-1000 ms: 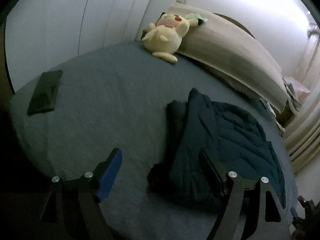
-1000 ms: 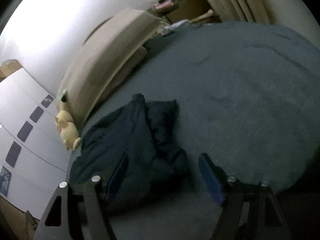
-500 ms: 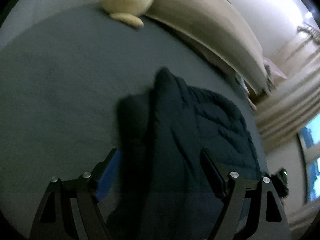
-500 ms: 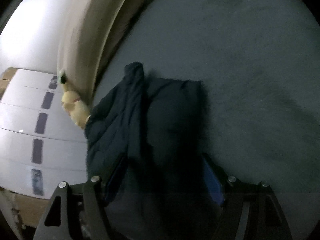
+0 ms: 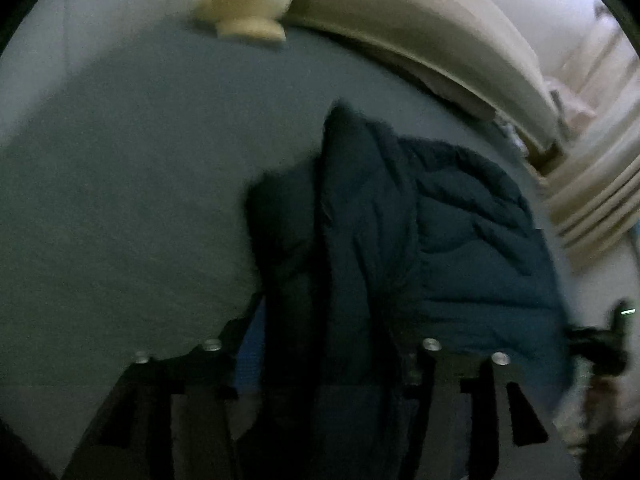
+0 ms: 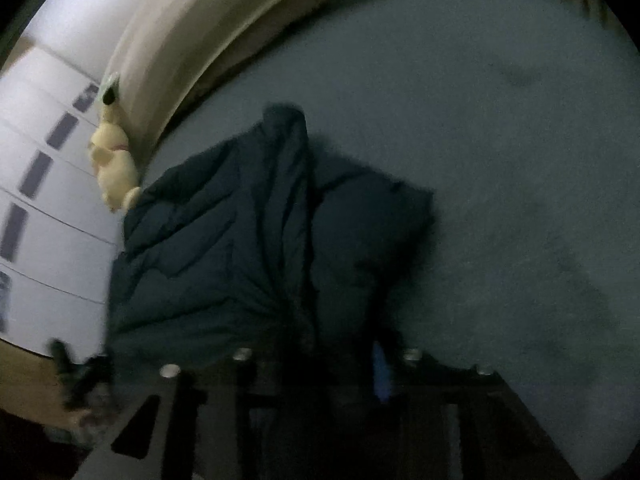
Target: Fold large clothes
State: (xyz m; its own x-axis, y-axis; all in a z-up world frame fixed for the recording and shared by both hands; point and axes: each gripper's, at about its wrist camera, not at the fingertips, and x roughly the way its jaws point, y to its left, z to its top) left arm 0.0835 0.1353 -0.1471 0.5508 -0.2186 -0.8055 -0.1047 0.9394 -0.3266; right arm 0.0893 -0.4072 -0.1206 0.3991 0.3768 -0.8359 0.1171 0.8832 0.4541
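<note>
Left wrist view: a dark blue quilted jacket (image 5: 400, 240) lies crumpled on a grey-blue bed (image 5: 120, 200), its near end running down between the two fingers of the left gripper (image 5: 324, 344). The jaws stand spread, one finger on each side of the bunched fabric; the dim light and blur hide whether the pads press the cloth, so a grip cannot be told. A raised fold runs along the middle of the jacket, with a darker, flatter part to its left and a puffier quilted part to its right. Beyond it, a pale yellow plush toy (image 5: 244, 4) sits at the head of the bed, touching the end of a long beige pillow (image 5: 420, 36). Pale curtains (image 5: 592, 200) hang at the right edge.

Right wrist view: the same jacket (image 6: 240, 240) fills the lower middle, reaching down between the fingers of the right gripper (image 6: 320, 360). These jaws also stand apart, with fabric between them; a blue pad (image 6: 382, 372) shows on the inner face of the right-hand finger, and dark cloth lies just beside it. Contact cannot be made out in the shadow. The bed (image 6: 500, 160) stretches bare to the right of the jacket. The plush toy (image 6: 114, 164) lies at the far left, beside the pillow (image 6: 192, 28) and near the jacket's upper left edge. White panels (image 6: 52, 220) with dark rectangles line the left side.
</note>
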